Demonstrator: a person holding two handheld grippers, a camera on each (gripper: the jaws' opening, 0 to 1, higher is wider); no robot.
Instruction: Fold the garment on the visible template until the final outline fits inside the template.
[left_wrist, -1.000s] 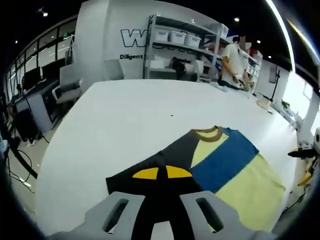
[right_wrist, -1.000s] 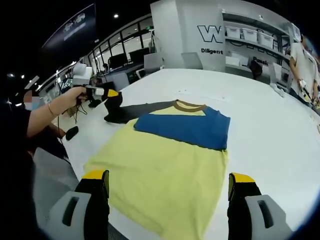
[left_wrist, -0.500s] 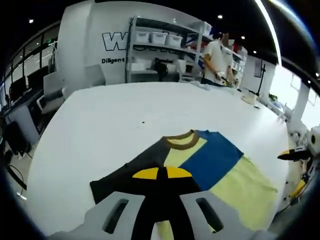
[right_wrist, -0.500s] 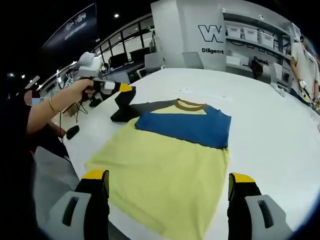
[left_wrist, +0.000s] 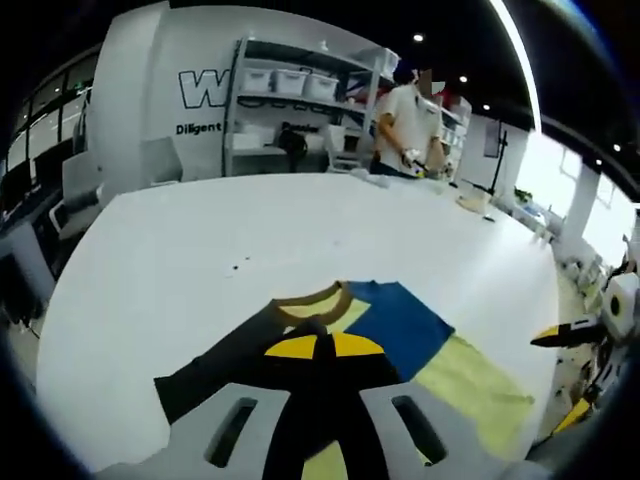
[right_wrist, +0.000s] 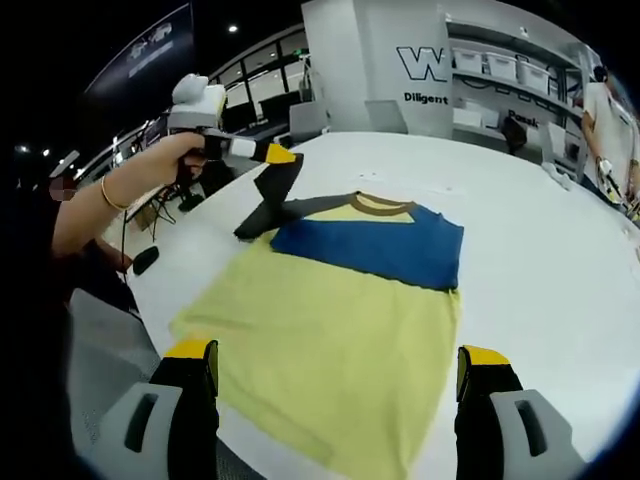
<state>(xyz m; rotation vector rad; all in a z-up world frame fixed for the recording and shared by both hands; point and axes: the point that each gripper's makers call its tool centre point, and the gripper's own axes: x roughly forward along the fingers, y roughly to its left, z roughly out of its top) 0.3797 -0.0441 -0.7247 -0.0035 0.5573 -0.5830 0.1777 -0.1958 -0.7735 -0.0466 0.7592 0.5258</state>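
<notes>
The left gripper (right_wrist: 268, 153), held in a hand (right_wrist: 178, 157), is clamped on the dark sleeve (right_wrist: 268, 196) of the shirt (right_wrist: 340, 330) and holds it lifted above the white table (right_wrist: 540, 260), over the shirt's shoulder. In the left gripper view the yellow-tipped jaws meet on the dark cloth, with the brown collar (left_wrist: 312, 302) just beyond them. The right gripper (right_wrist: 335, 375) hangs near the hem with its jaws wide apart, holding nothing. The shirt lies flat in the middle of the table, a blue band (right_wrist: 375, 250) across its chest and yellow cloth below. Judged from this, folding has only begun: one sleeve is being turned inward, while the body lies unfolded. No template outline can be made out
</notes>
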